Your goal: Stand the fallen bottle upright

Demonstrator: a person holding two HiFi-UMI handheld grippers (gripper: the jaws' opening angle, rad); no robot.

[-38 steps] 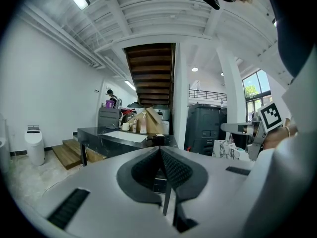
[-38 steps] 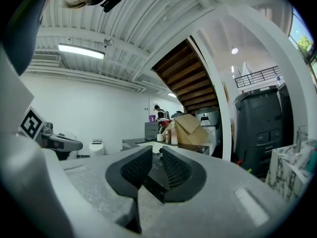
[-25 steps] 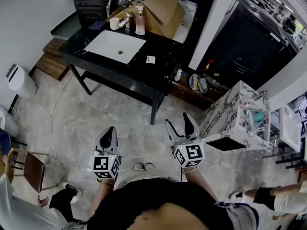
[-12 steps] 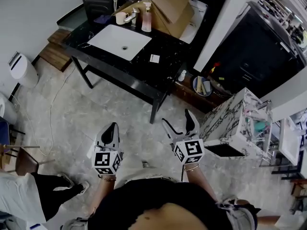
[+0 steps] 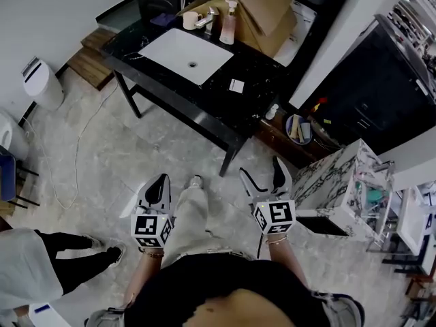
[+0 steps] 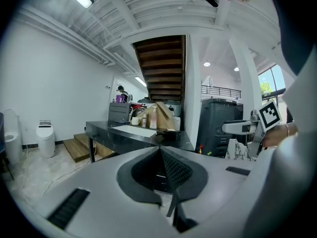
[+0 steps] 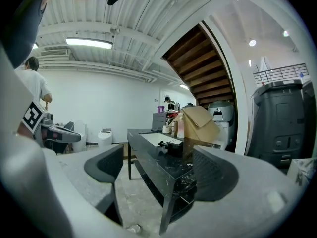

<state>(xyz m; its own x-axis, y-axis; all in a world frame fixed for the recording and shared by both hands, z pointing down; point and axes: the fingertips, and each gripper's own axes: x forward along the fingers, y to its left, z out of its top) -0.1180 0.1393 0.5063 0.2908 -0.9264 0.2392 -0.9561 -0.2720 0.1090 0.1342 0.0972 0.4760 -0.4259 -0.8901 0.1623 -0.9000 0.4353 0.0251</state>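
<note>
The bottle (image 5: 236,85), apparently the dark thing with a pale label, is lying on the black table (image 5: 255,67) in the upper middle of the head view, well apart from both grippers. The right gripper (image 5: 261,174) is standing wide and empty. The left gripper (image 5: 161,182) is pinched together on nothing. The person is probably best off closing in squarely and bringing the wide jaws across the bottle's body. Against the earlier frame, the table is sitting nearer, and a leg (image 5: 187,213) is stepping forward between the grippers.

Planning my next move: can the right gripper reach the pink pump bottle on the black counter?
Probably not. The right gripper, jaws open, hangs well short of the black counter; the pink pump bottle stands at its far edge. Only floor lies between.
</note>
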